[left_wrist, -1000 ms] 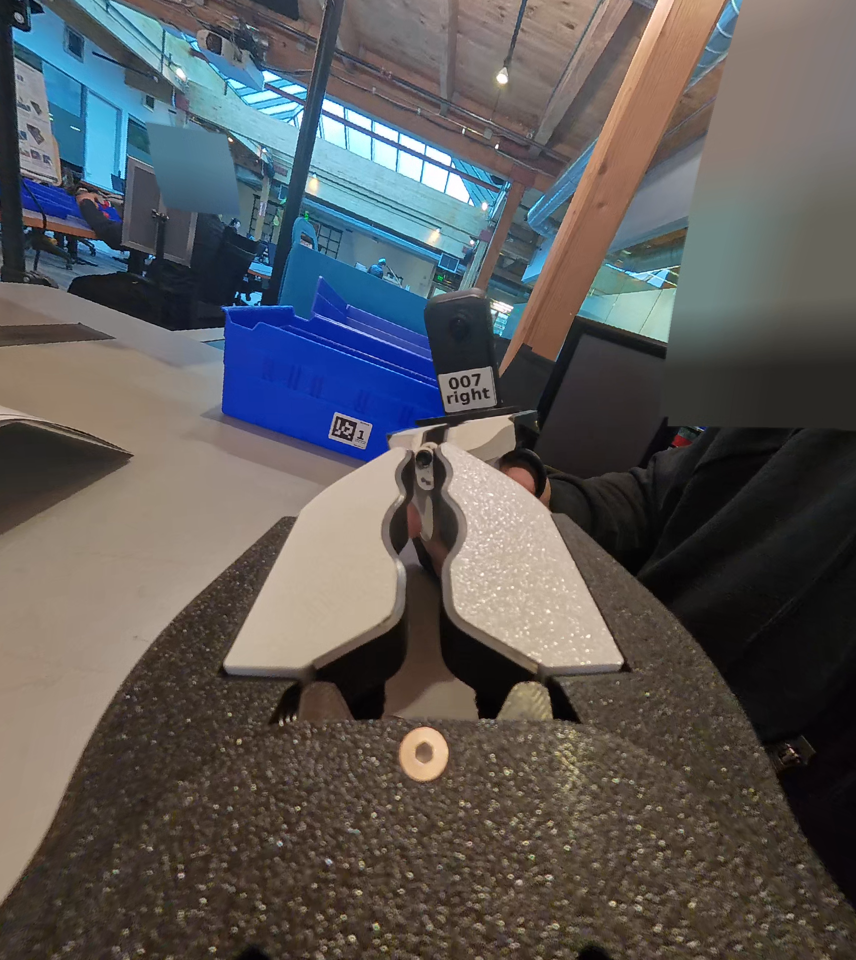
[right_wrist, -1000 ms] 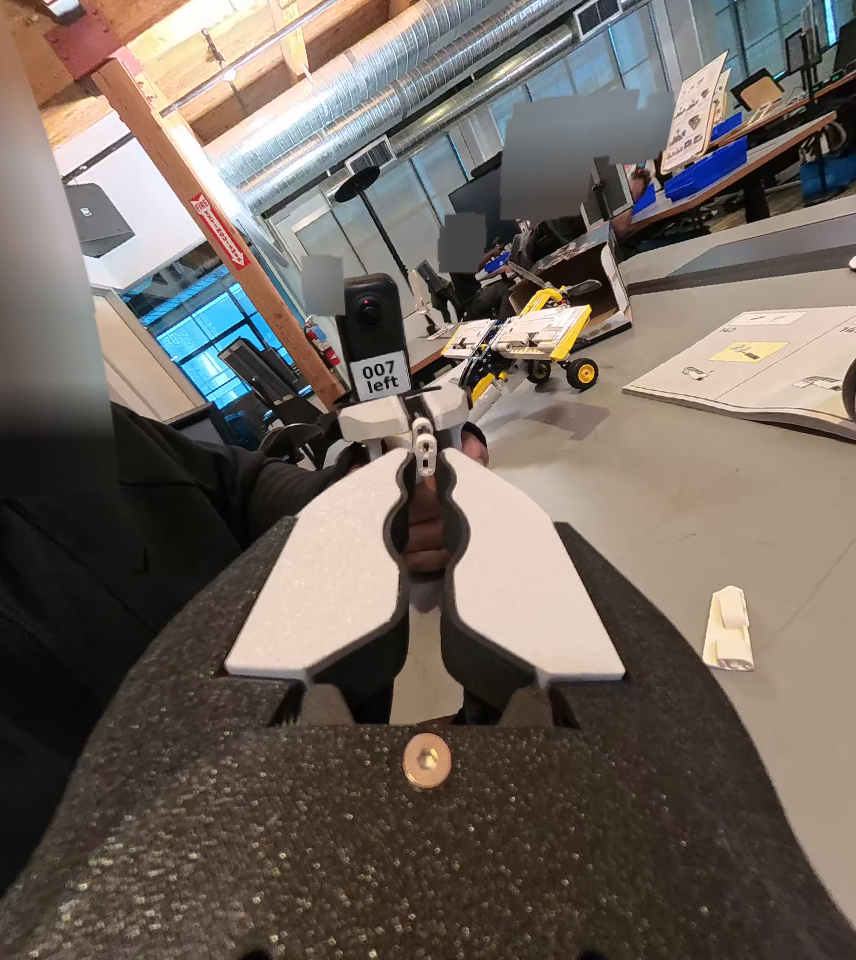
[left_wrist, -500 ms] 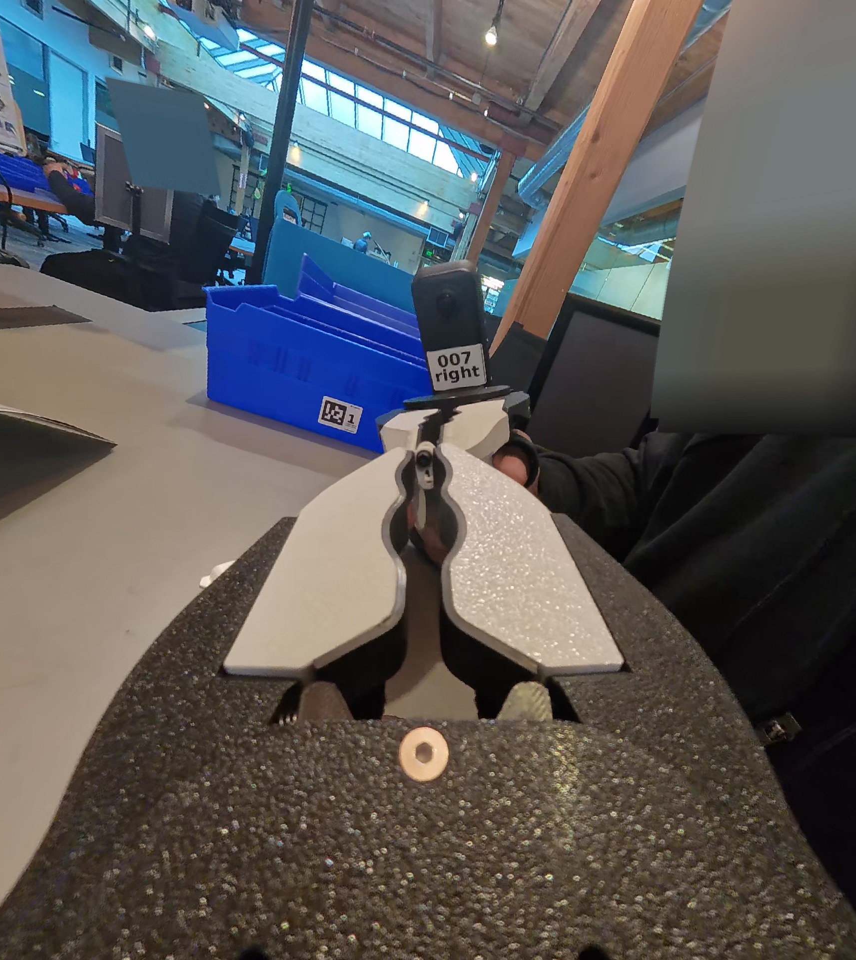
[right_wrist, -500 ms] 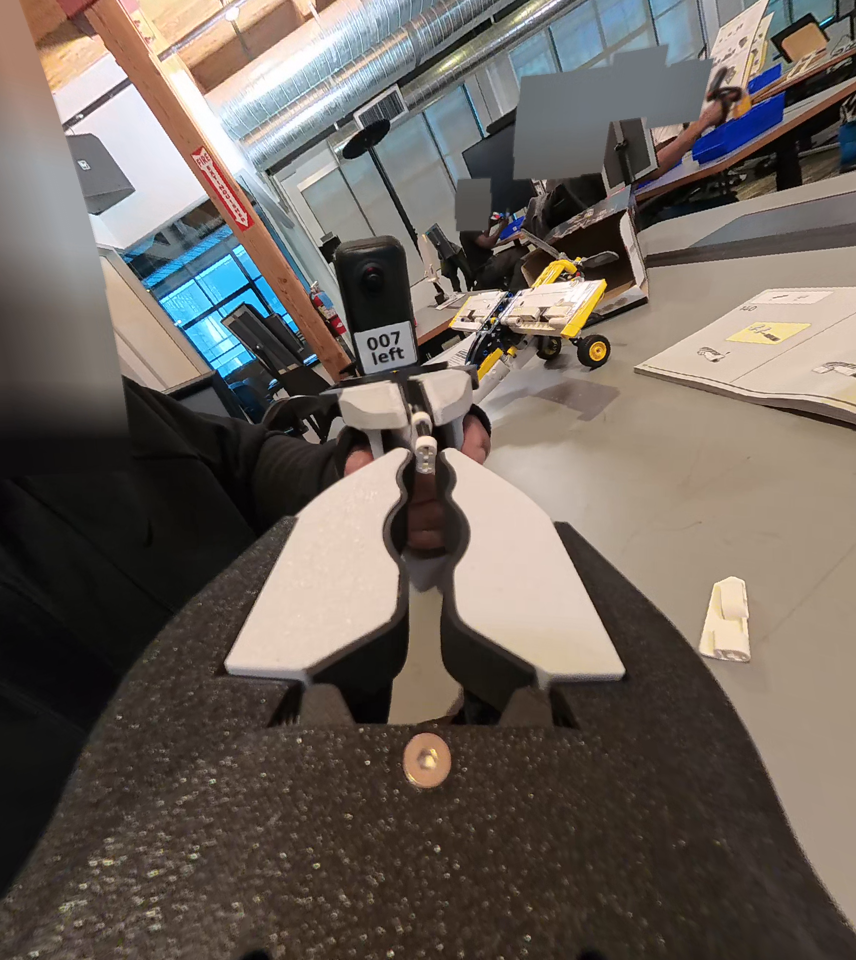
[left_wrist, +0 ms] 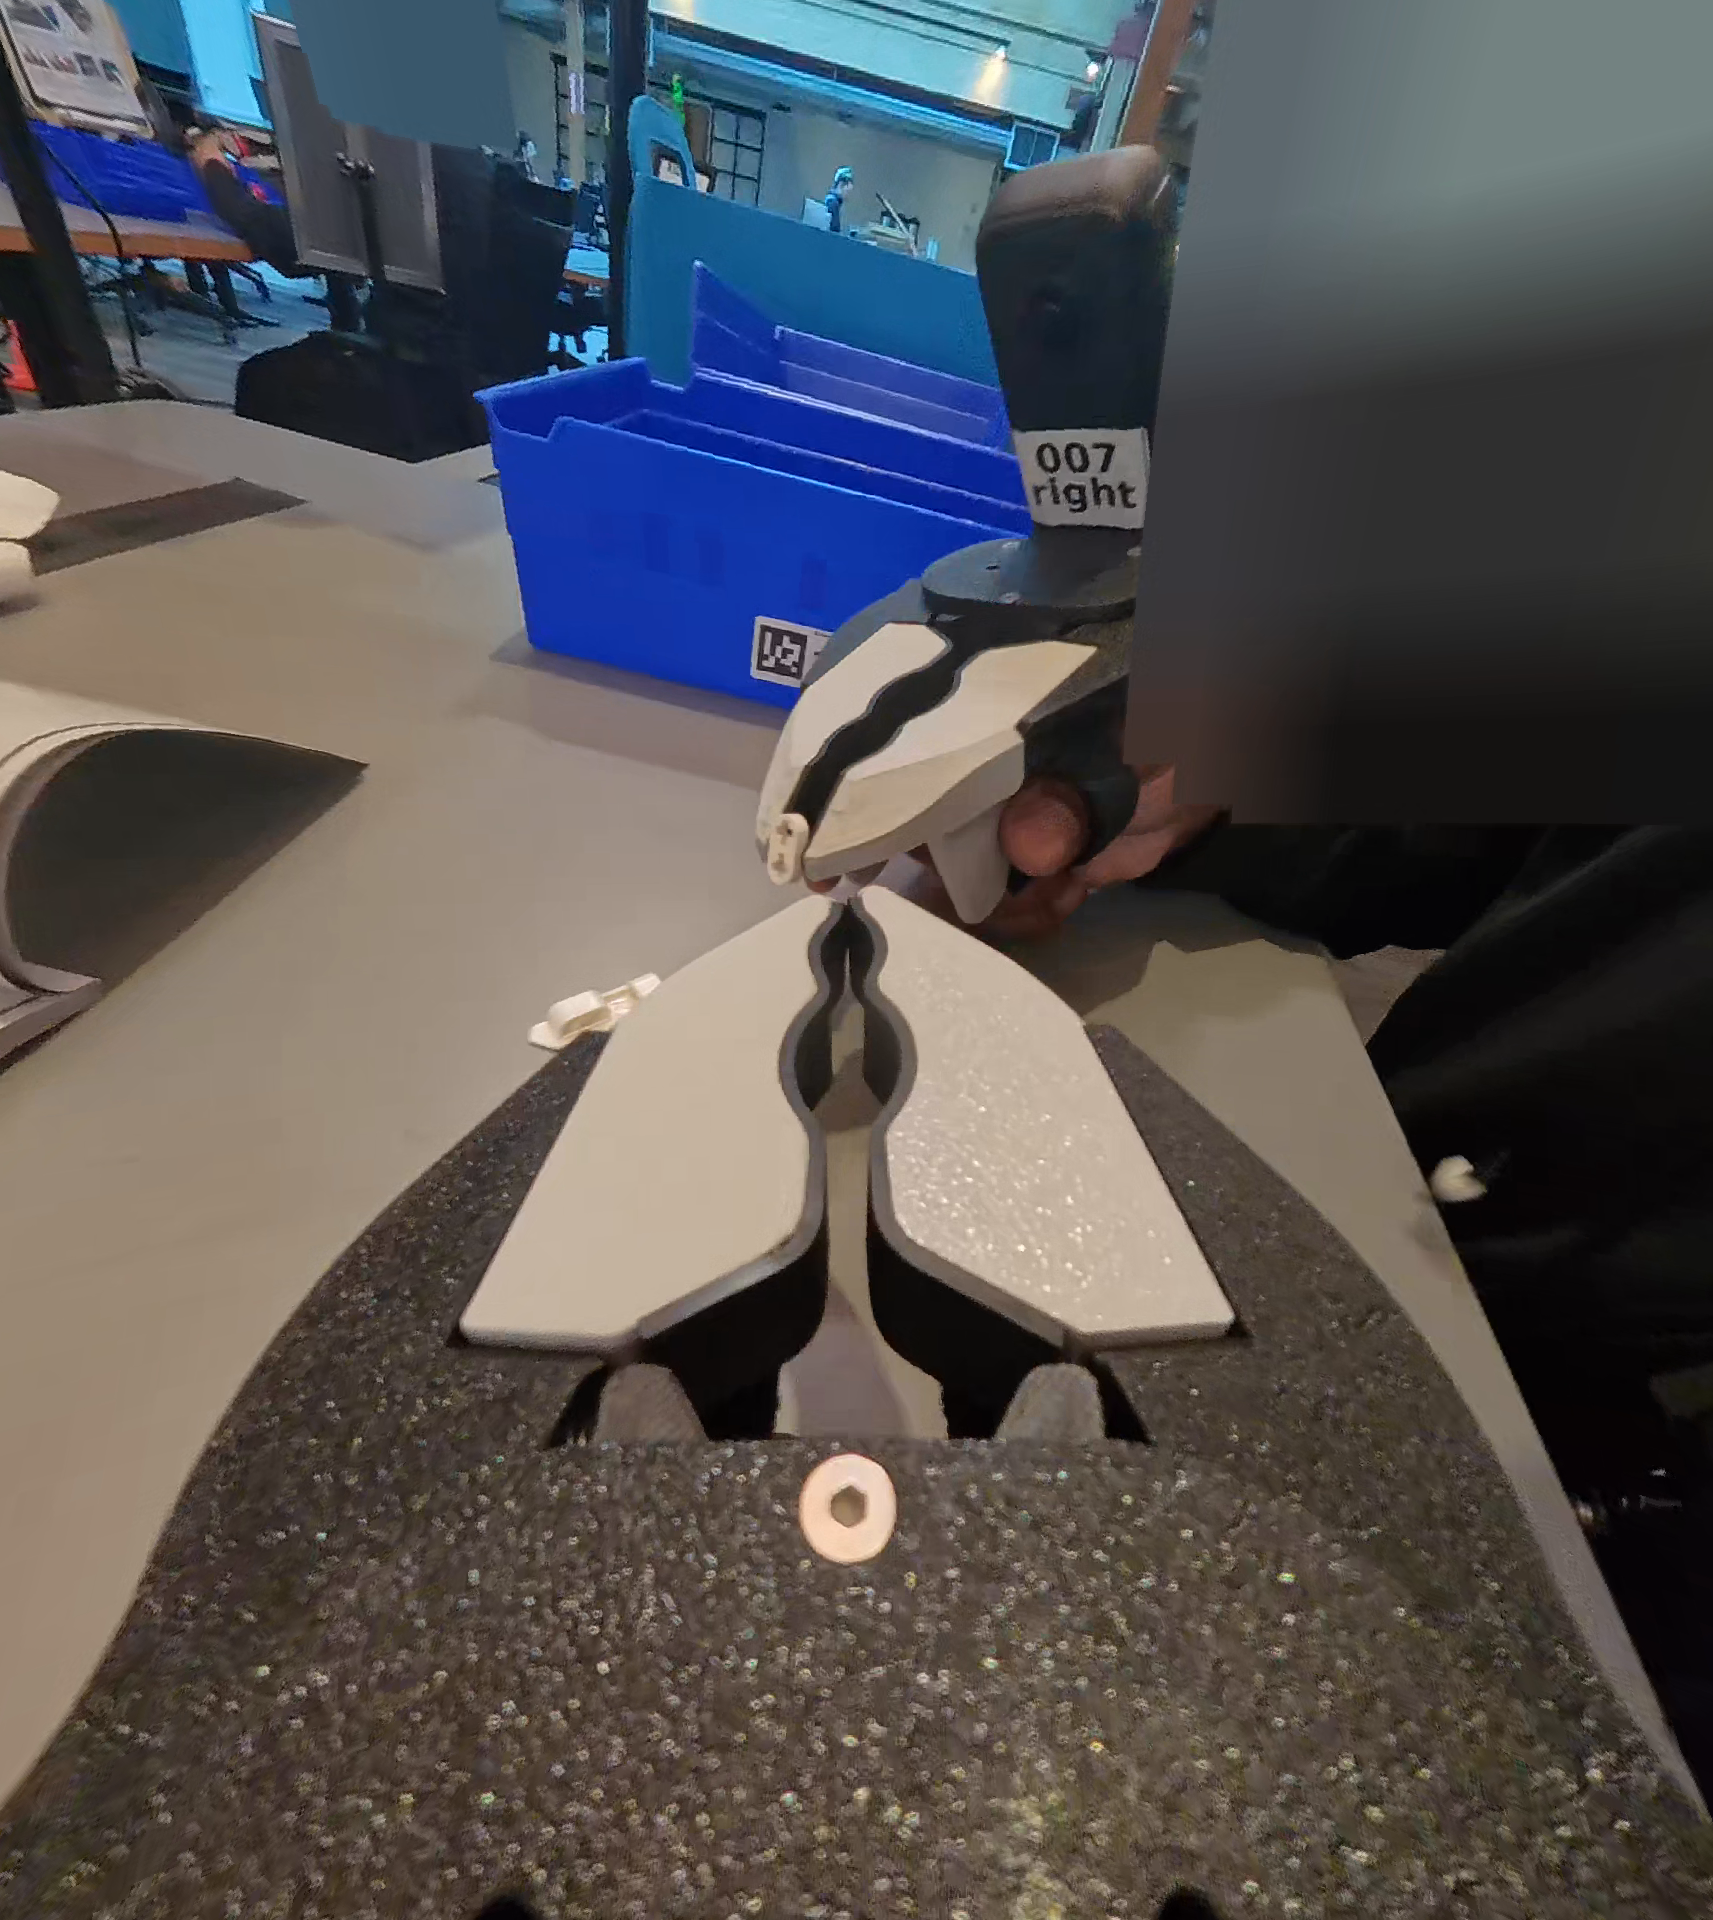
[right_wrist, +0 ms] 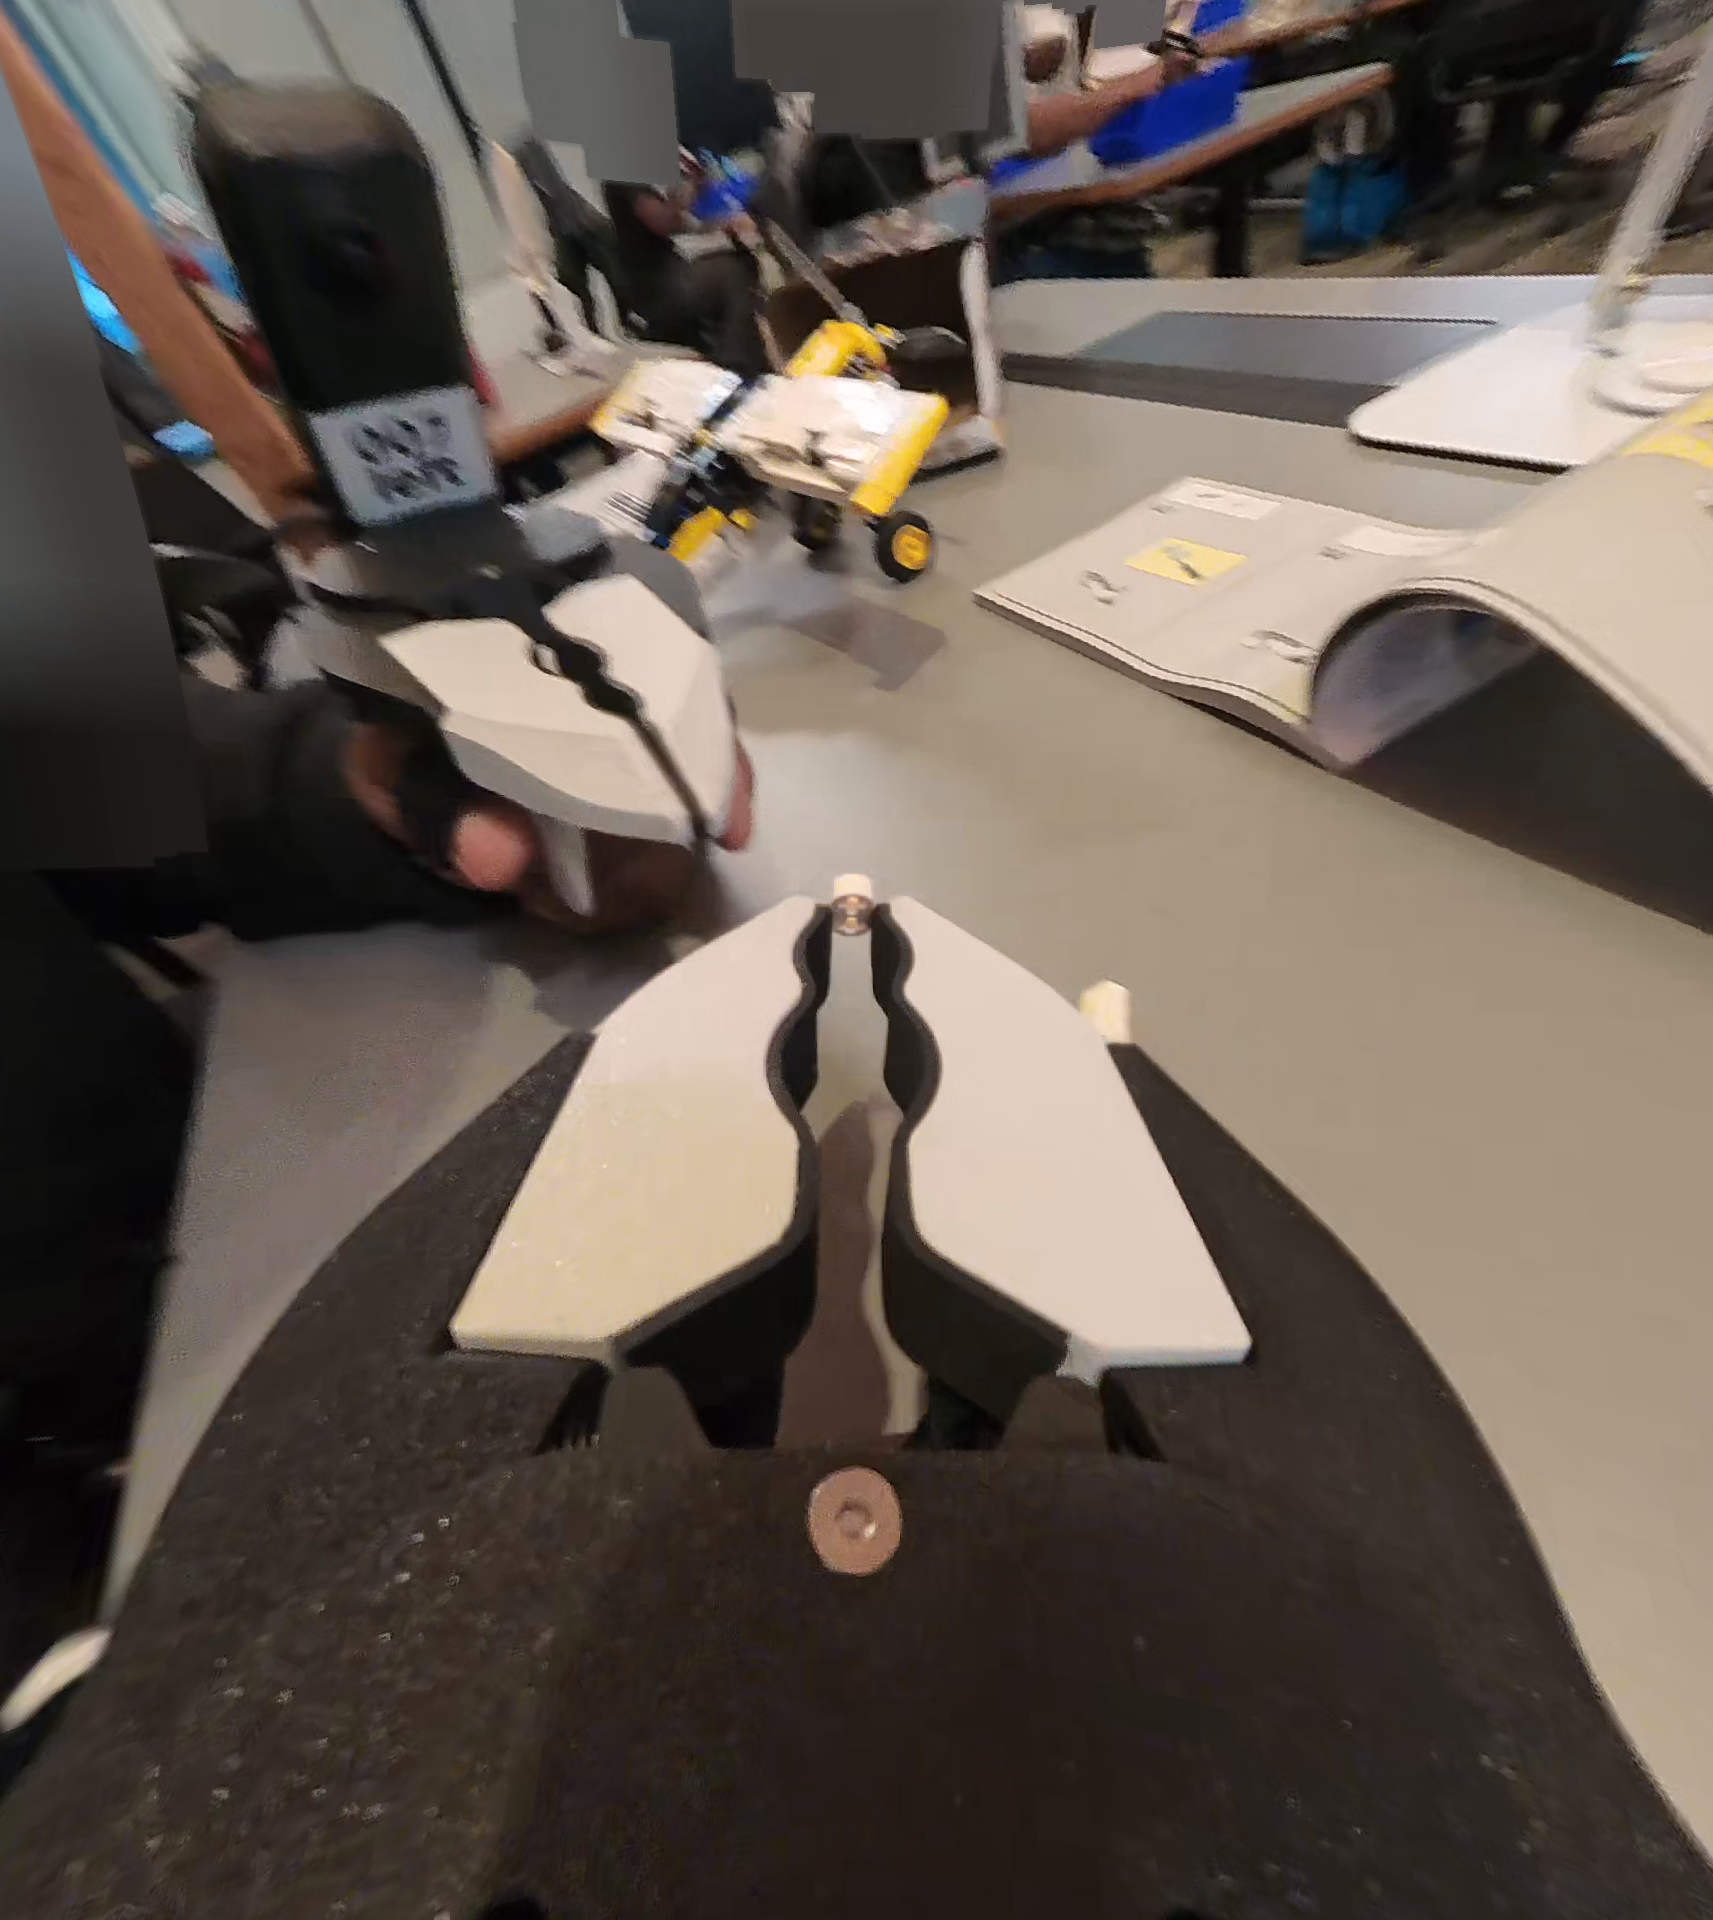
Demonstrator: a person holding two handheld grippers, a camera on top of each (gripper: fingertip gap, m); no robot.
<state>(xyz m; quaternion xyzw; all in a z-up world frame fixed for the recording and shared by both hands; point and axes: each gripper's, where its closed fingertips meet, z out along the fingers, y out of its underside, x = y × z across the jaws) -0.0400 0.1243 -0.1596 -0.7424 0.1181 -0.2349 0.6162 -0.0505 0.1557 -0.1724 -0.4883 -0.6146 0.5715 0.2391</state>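
While I watch through the left wrist view, an open booklet [left_wrist: 10,831] curls up at the far left of the grey tabletop [left_wrist: 312,1091]. A loose white plastic part [left_wrist: 590,1013] lies flat just beside my left tool [left_wrist: 836,912], with a blue bin [left_wrist: 706,520] farther back. The left tool's jaws are closed, tip against tip, and I can't make out anything gripped between them.

Just above those tips, slightly to their left, the right tool [left_wrist: 798,836] slopes down towards them. It pinches a small white piece [left_wrist: 786,847] at its very tip. The piece is short and rounded, with two small holes along its length. Its long axis runs roughly up and down, and its lower end is nearest the left tool, close but apart.

From the right wrist view, the left tool sits up and to the left. The same small white piece pokes out between the right tool's fingertips [right_wrist: 805,920], which press on both its sides. Another white part [right_wrist: 1106,1006] lies just to the right, and a yellow toy vehicle [right_wrist: 831,447] stands well beyond.
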